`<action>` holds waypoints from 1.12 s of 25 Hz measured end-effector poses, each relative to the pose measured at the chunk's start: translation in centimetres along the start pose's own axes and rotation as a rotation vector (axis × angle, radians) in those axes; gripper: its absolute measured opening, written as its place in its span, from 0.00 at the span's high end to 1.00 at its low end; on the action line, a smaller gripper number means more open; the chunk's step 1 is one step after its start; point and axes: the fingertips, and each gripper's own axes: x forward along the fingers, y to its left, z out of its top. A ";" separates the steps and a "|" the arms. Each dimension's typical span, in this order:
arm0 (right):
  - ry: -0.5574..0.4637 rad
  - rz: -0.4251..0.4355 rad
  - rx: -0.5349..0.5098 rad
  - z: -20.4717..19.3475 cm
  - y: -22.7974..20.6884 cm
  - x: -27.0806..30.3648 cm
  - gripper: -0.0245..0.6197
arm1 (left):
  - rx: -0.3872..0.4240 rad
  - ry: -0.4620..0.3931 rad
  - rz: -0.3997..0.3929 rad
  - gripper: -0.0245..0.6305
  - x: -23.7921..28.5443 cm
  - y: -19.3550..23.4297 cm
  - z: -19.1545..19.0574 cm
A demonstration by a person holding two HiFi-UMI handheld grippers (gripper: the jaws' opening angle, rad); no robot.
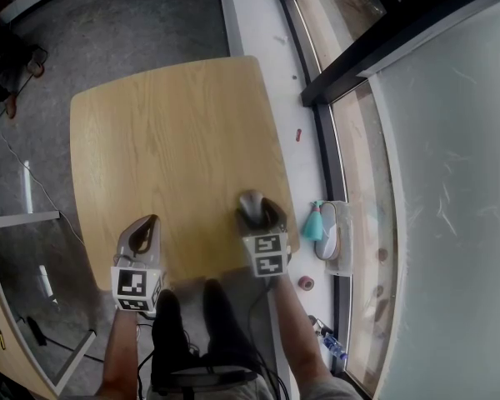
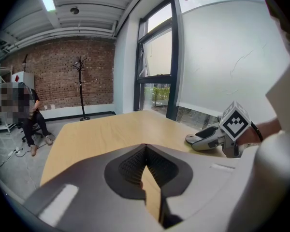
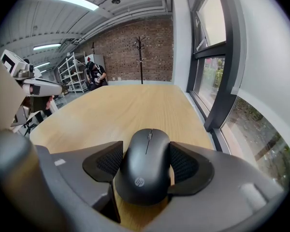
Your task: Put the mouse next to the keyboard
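Black mouse (image 3: 146, 173) gripped by right tool (image 3: 146, 150), pads on both flanks, long axis along jaws, over near right corner of surface (image 3: 135, 105). Left tool (image 2: 144, 151) jaws together, empty, farther off. No keyboard visible.

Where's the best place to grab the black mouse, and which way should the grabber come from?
Pinch the mouse across its two long sides, near the middle, coming from its back end where the logo sits. The top is a rounded hump that jaws would likely slide off, while the sides are steeper. The right gripper has it just this way, one jaw on each side.
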 end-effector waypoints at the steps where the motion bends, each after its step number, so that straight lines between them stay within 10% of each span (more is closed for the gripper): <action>1: 0.000 0.000 0.000 0.0 0.0 0.0 0.46 | 0.001 0.000 0.001 0.96 0.0 0.0 0.0; 28: -0.024 -0.016 0.090 1.1 -0.7 -0.9 0.37 | 0.007 -0.015 0.006 0.96 -1.0 0.2 1.5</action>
